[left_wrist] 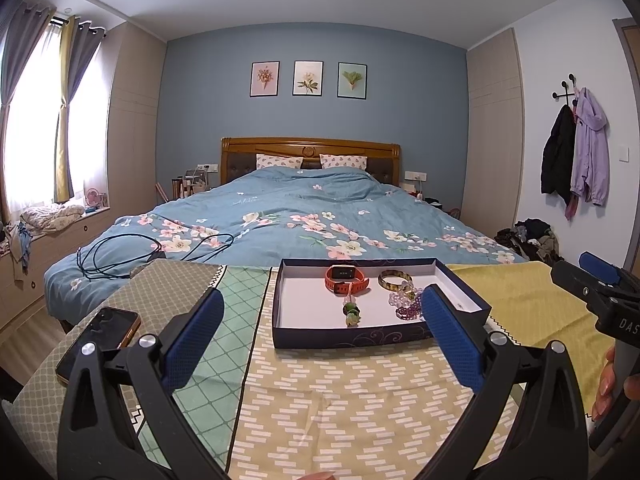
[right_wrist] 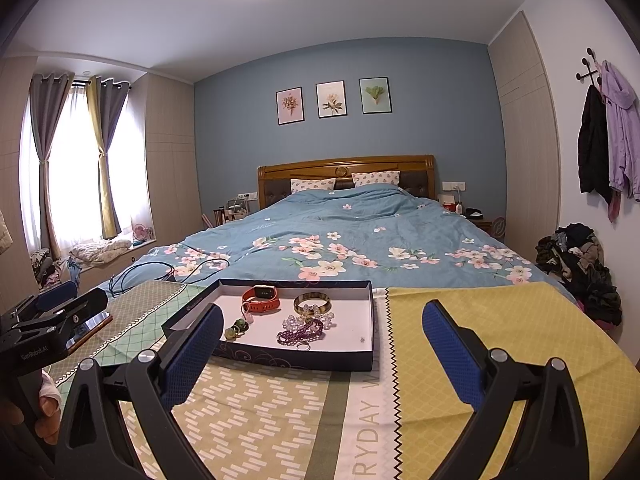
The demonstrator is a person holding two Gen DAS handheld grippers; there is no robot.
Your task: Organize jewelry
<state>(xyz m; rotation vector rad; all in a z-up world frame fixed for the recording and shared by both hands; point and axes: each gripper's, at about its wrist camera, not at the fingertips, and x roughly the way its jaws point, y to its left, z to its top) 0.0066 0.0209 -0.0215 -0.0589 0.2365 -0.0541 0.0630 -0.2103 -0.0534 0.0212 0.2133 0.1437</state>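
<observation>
A dark blue tray [left_wrist: 352,338] [right_wrist: 296,356] with a white floor sits on the patterned cloth. Inside it lie a red smartwatch [left_wrist: 346,278] [right_wrist: 261,298], a tortoiseshell bangle [left_wrist: 394,280] [right_wrist: 312,303], a clear bead bracelet [left_wrist: 400,299] [right_wrist: 294,322], a purple bead bracelet [left_wrist: 408,311] [right_wrist: 302,331], a green bead charm [left_wrist: 351,314] [right_wrist: 236,328] and a small ring [right_wrist: 303,345]. My left gripper [left_wrist: 323,298] is open, just short of the tray's near wall. My right gripper [right_wrist: 323,312] is open too, near the tray's front right corner, holding nothing.
A phone [left_wrist: 100,340] lies face up on the cloth to the left of the tray. Behind the table is a bed with a blue floral quilt [left_wrist: 300,216] and a dark cable [left_wrist: 120,256]. A yellow cloth section [right_wrist: 480,340] spreads out on the right.
</observation>
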